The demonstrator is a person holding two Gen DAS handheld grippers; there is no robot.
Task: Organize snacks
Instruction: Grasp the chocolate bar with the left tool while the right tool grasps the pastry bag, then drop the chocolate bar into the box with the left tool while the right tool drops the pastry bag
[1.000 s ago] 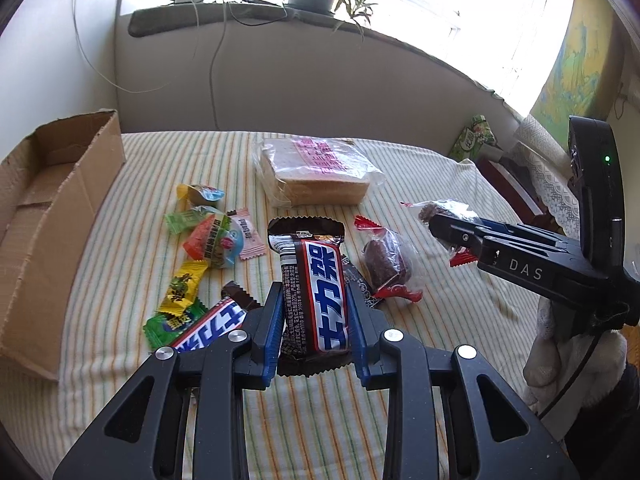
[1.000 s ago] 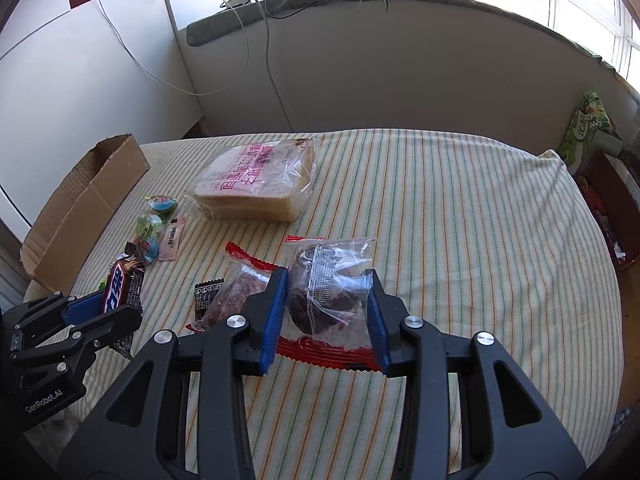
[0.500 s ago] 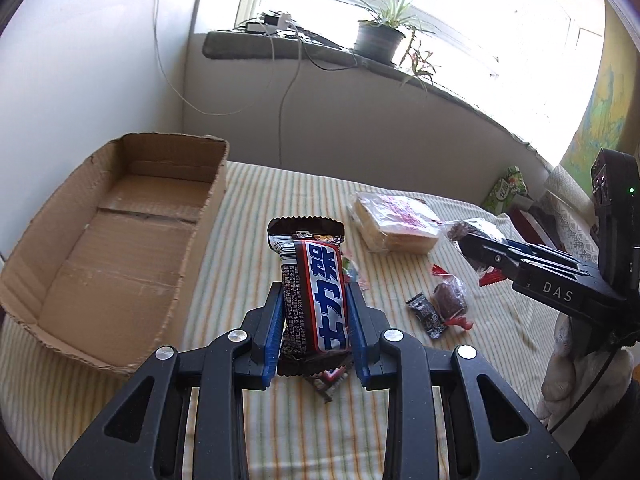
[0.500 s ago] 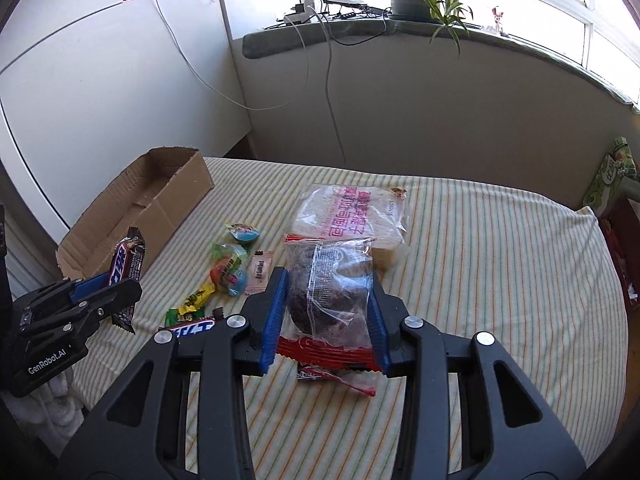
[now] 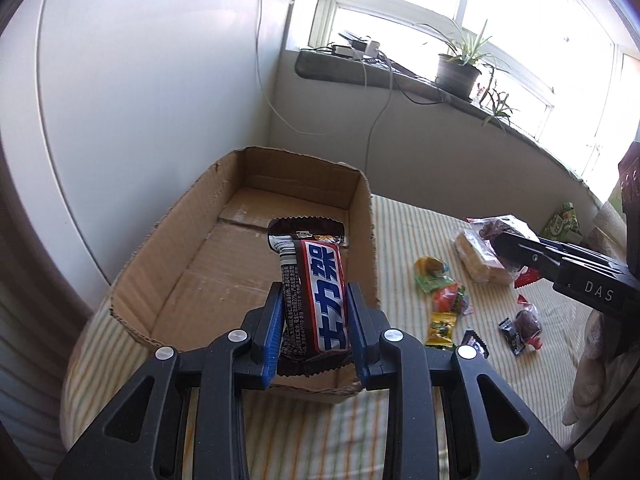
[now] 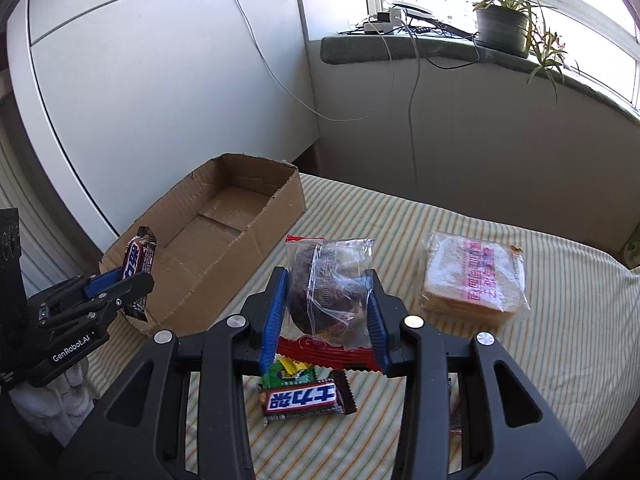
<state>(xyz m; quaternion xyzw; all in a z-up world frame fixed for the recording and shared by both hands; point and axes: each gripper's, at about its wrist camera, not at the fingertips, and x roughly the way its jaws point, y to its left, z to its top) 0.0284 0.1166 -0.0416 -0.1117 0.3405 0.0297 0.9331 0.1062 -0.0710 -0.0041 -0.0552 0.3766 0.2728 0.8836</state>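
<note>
Snickers bar (image 5: 316, 300): clamped upright between the left gripper (image 5: 315, 334) fingers, over the cardboard box's (image 5: 168, 268) near end.
Wrapped brownie (image 6: 328, 288): pinched in the right gripper (image 6: 328, 320), above the striped cloth (image 6: 560, 360).
Nearby: second Snickers (image 6: 306, 398), loose candies (image 5: 442, 300), bagged bread (image 6: 476, 276) right of the box.

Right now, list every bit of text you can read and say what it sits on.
"DAS": right gripper body.
"GenRobot.AI": left gripper body.
"士力架": held bar, white letters on blue.
"士力架": second bar on the table, upside down.
Pink print on the bread bag: too blurred to read.
Label on the clear cake bag: unreadable.
Held bar's fine print and barcode: too small.
</note>
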